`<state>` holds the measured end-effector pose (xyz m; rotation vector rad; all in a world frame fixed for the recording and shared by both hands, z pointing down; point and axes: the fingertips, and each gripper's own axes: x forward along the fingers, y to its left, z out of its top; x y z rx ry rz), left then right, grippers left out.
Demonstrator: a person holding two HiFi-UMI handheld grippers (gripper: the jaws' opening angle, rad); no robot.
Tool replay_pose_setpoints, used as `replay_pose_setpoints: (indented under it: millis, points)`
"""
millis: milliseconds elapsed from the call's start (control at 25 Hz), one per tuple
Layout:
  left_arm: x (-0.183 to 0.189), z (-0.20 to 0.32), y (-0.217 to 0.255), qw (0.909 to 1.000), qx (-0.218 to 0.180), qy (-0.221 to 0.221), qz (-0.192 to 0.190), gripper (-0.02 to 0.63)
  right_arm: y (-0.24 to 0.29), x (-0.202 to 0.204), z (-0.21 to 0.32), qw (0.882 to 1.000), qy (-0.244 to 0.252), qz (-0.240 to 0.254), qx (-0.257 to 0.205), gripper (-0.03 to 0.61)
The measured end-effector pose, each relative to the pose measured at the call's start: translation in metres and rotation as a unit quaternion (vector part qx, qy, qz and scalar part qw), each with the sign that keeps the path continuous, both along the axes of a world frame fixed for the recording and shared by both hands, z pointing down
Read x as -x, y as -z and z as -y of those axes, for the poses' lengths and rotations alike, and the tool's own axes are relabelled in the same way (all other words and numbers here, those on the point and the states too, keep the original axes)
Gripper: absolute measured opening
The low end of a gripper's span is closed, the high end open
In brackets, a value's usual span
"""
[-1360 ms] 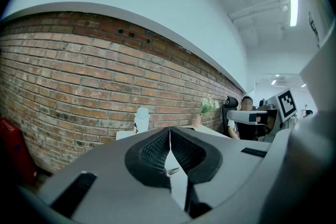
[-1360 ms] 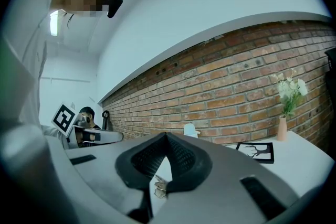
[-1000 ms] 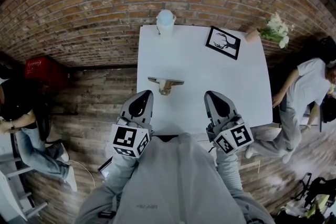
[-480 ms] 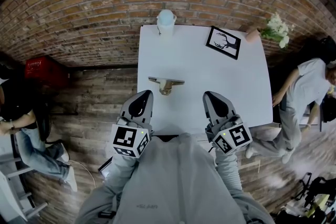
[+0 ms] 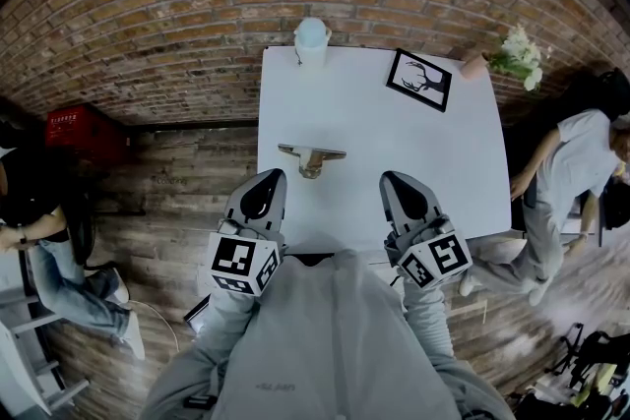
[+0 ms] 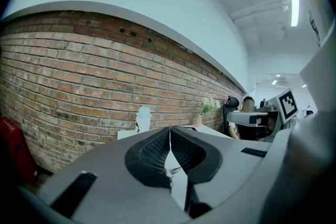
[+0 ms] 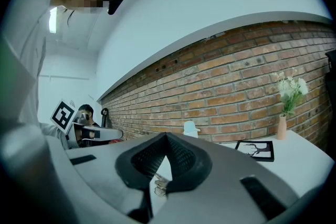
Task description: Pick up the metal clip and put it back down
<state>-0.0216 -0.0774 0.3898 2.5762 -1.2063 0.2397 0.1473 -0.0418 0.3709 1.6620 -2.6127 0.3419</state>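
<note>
While the metal clip (image 5: 311, 156) is seen on the white table (image 5: 423, 162) ahead of the fingertips (image 6: 155, 148), the left gripper (image 5: 270, 180) and right gripper (image 5: 398, 182) are held closed and empty.

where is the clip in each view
Head view: clip on the table, left of centre.
Left gripper view: clip low centre, glimpsed under the jaw tips.
Right gripper view: clip low centre, under the jaw tips.
Shared landmark: white cup against the brick wall.
</note>
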Motion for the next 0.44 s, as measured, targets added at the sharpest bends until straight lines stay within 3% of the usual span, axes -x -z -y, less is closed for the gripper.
replay_pose_setpoints:
  millis: [440]
  points:
    - [0.0019,0.0029,-0.0014,1.0,0.001,0.0,0.0,0.028,-0.0014,0.0026,0.0034,1.0,0.001,0.001,0.001,0.021]
